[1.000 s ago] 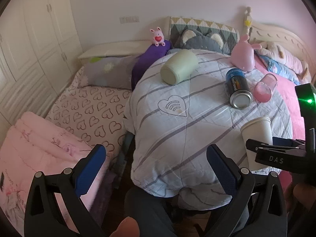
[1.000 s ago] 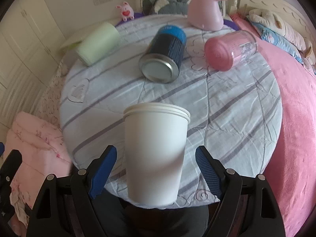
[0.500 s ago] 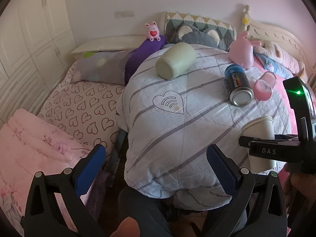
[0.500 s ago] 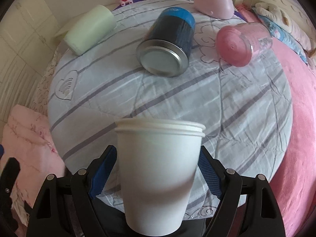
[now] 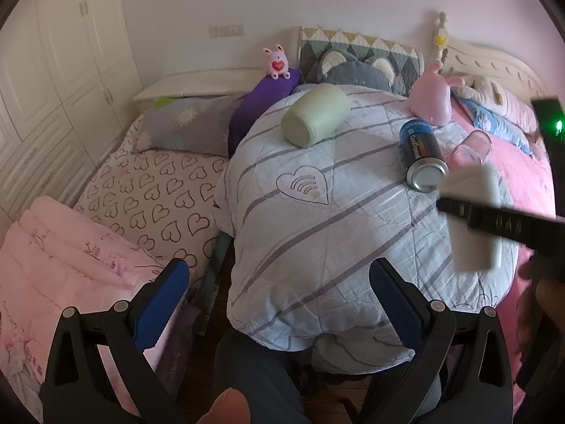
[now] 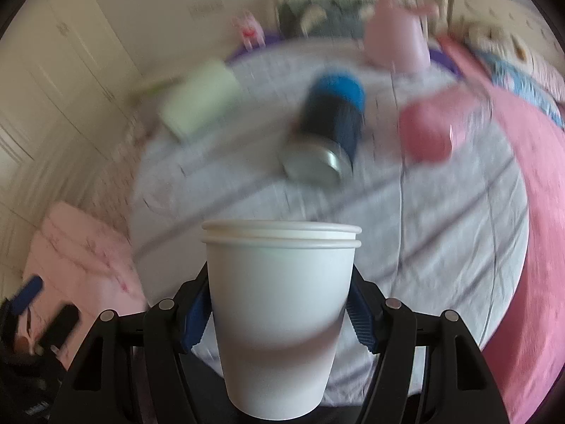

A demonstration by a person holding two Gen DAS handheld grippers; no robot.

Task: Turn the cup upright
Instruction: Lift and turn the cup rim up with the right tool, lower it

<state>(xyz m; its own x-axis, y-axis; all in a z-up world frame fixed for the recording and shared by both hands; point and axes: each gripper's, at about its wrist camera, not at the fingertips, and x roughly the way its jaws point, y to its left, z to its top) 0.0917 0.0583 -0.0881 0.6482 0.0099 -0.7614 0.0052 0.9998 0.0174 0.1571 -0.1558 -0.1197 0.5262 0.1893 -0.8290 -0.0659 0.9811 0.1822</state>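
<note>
My right gripper (image 6: 279, 311) is shut on the white paper cup (image 6: 280, 304), holding it rim up and lifted off the round table. The cup looks like two nested cups. In the left wrist view the white cup (image 5: 473, 219) appears blurred at the right, clamped by the right gripper's black finger (image 5: 494, 221). My left gripper (image 5: 279, 304) is open and empty, held low at the table's near edge. A pale green cup (image 5: 316, 115), a blue can (image 5: 422, 153) and a pink cup (image 5: 471, 148) lie on their sides on the table.
The round table has a grey striped cloth (image 5: 335, 229) with a heart patch (image 5: 305, 183). A pink rabbit toy (image 5: 432, 95) stands at its far side. Beds with pillows, plush toys and a pink blanket (image 5: 63, 265) surround it. White wardrobes (image 5: 53, 70) stand at the left.
My right gripper has shut on the white cup and lifted it off the table; the right view is now blurred by motion. My left gripper stayed open and drifted slightly.
</note>
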